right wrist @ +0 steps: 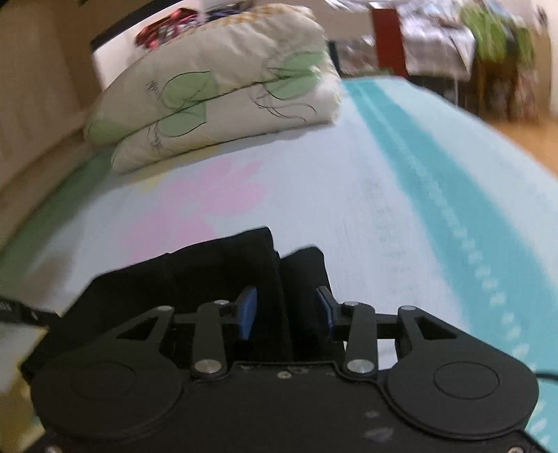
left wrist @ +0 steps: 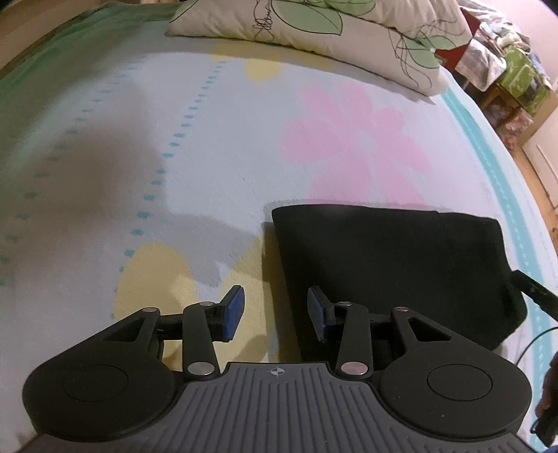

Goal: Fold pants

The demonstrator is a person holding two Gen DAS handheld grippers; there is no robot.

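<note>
The black pants (left wrist: 390, 265) lie folded into a compact block on the flowered bedspread (left wrist: 209, 156). My left gripper (left wrist: 275, 310) is open and empty, hovering at the block's near left corner; its right pad is over the cloth and its left pad over the bedspread. In the right wrist view the pants (right wrist: 195, 265) show as a dark bundle with a raised fold. My right gripper (right wrist: 286, 310) is open with its blue pads on either side of that fold, not closed on it. The view is blurred by motion.
A folded white quilt with green leaf print (left wrist: 314, 31) (right wrist: 223, 90) lies at the head of the bed. The bed's turquoise-striped right edge (right wrist: 436, 181) drops to a wooden floor, with cluttered furniture (left wrist: 505, 66) beyond it. A cable (left wrist: 533, 341) trails at the right.
</note>
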